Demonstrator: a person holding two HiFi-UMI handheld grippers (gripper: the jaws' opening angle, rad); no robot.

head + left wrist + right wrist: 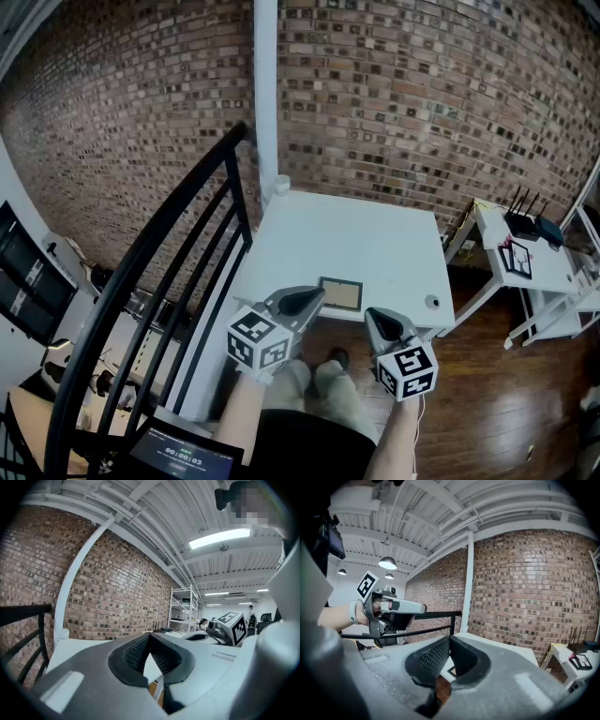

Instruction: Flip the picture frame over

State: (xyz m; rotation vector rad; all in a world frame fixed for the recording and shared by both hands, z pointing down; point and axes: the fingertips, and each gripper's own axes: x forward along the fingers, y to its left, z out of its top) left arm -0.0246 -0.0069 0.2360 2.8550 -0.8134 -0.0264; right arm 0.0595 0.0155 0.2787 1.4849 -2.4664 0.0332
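The picture frame (pixel 339 293) lies flat near the front edge of the white table (pixel 375 239), its tan face inside a dark rim. My left gripper (pixel 312 299) hovers just left of the frame at the table's front edge, shut and empty. My right gripper (pixel 377 319) is held just in front and to the right of the frame, off the table edge, also shut and empty. In the left gripper view the jaws (pixel 150 637) meet with nothing between them. The right gripper view shows shut jaws (pixel 449 641) and a corner of the frame (pixel 452 671) below them.
A black stair railing (pixel 178 244) runs along the table's left side, and a white pole (pixel 266 94) stands at its far left corner before the brick wall. A small round object (pixel 431 302) sits near the table's front right corner. A second white desk (pixel 525 258) stands at the right.
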